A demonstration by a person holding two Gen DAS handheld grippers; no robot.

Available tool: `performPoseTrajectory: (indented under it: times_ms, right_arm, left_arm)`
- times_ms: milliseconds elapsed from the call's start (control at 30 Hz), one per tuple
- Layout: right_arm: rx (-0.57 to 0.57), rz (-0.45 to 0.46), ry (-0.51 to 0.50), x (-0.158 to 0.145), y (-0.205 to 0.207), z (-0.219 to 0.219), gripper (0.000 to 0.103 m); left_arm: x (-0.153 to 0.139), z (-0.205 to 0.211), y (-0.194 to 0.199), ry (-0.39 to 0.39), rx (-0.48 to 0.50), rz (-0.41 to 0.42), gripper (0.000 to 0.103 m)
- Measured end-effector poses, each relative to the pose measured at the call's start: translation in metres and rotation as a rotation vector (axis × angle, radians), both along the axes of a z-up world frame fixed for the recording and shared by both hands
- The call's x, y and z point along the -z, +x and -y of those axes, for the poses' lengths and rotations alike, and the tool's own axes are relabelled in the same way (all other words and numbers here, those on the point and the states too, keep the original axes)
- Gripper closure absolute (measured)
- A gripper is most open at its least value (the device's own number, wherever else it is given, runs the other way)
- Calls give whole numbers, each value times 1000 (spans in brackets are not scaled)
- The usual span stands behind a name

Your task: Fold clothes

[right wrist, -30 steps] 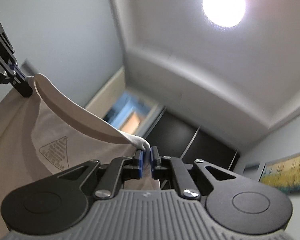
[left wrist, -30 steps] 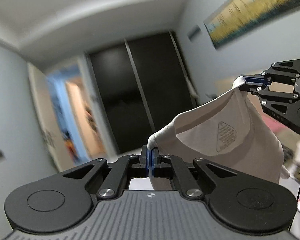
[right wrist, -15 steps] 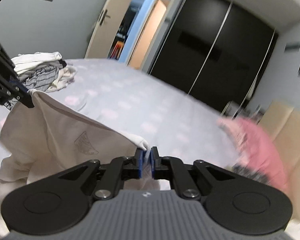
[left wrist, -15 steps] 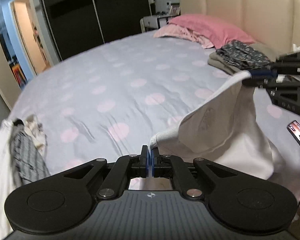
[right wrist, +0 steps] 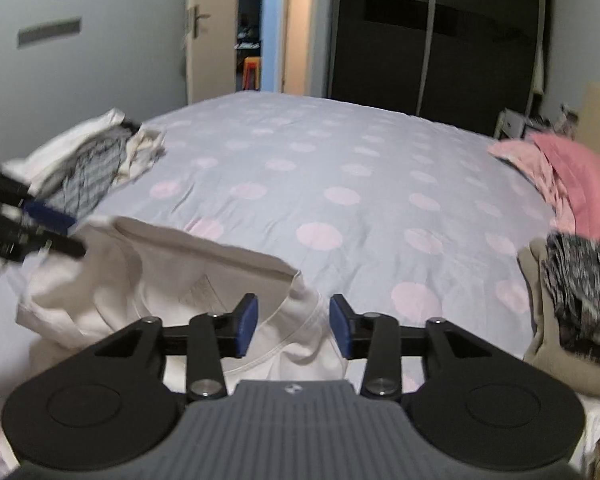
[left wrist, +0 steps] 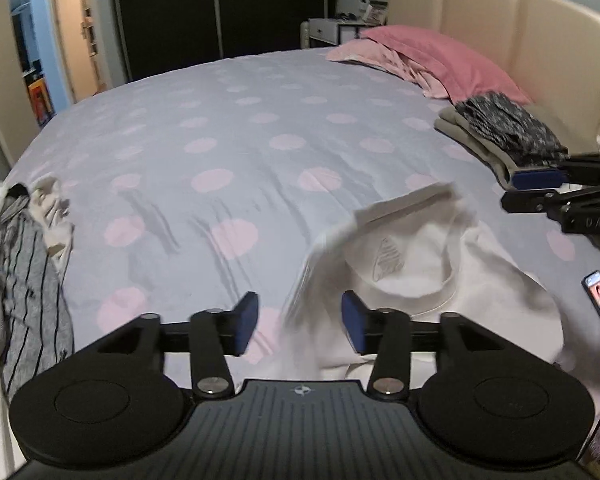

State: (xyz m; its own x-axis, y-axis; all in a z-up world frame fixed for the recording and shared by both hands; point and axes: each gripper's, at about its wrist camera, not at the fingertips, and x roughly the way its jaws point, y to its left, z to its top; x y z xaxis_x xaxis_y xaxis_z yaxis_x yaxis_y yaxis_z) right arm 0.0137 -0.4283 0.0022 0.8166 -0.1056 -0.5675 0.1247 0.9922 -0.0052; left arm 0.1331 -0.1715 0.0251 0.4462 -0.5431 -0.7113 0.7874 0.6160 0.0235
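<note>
Ahead of the black left gripper [left wrist: 299,322] with blue pads lies a white T-shirt [left wrist: 412,276] on a pale lilac bedspread [left wrist: 240,128] dotted with pink circles. To its left sits a grey striped garment [left wrist: 24,280]; far right, a pink pillow [left wrist: 440,60] and a dark speckled garment [left wrist: 508,128] on khaki cloth.

2 low wrist views across bed [left wrist: 260,128]; shared white shirt [right wrist: 204,264]
</note>
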Motion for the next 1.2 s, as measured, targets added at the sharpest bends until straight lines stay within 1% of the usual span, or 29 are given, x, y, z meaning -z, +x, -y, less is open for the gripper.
performPoseTrajectory:
  times_ms: [67, 100, 200, 300, 400, 467, 500, 633, 700, 767, 800, 833, 867, 900, 933, 1067, 1100, 1133, 1167, 1200]
  right_arm:
    - [33, 0, 43, -3, -8, 14, 57]
    - [53, -7, 60, -3, -12, 21, 57]
    - [162, -45, 124, 10, -18, 46, 57]
    - [274, -89, 267, 32, -21, 74, 57]
    - [327, -137, 398, 53, -22, 91, 58]
    - [336, -164, 443, 62, -21, 93, 58]
    - [338, -178, 465, 67, -21, 93, 58]
    - [275, -222, 549, 72, -21, 86, 57]
    - [252, -222, 557, 71, -22, 82, 57]
    - [243, -216, 564, 70, -24, 81, 57]
    - [244, -214, 574, 70, -26, 83, 57]
    - [245, -217, 589, 71, -28, 84, 57]
    - [247, -222, 601, 73, -30, 86, 57]
    - [248, -227, 612, 75, -32, 87, 57]
    - [249, -232, 623, 76, -34, 89, 57]
    - [218, -257, 659, 83, -42, 91, 59]
    - [207, -262, 670, 84, -43, 90, 68]
    - [196, -262, 675, 84, -45, 89, 74]
    - [185, -262, 679, 83, -47, 87, 85]
    - [180, -259, 662, 80, -49, 85, 91]
  left_arm:
    - [2, -11, 1, -14, -32, -29, 55]
    - [6, -15, 2, -22, -57, -65, 54]
    - [19, -25, 8, -44, -111, -174, 54]
    - [30, -23, 12, -42, -149, -223, 54]
    - [35, -20, 21, -19, -179, -218, 54]
    - [38, -20, 28, -5, -207, -212, 54]
    - [39, -21, 32, -12, -217, -225, 54]
    - [44, -23, 48, -36, -250, -275, 54]
    - [48, -21, 52, -39, -253, -299, 55]
    - [52, -18, 55, -37, -258, -321, 67]
    - [54, -17, 56, -35, -255, -328, 78]
    - [55, -15, 57, -33, -251, -336, 84]
    - [55, -14, 56, -30, -251, -327, 87]
    - [53, -14, 55, -26, -253, -312, 95]
    - [52, -13, 54, -22, -255, -297, 100]
    - [38, -18, 53, -34, -292, -237, 102]
    - [34, -21, 53, -42, -309, -226, 103]
    - [31, -25, 54, -50, -327, -215, 103]
    - [27, -28, 55, -61, -342, -204, 103]
    - [23, -31, 56, -69, -361, -192, 103]
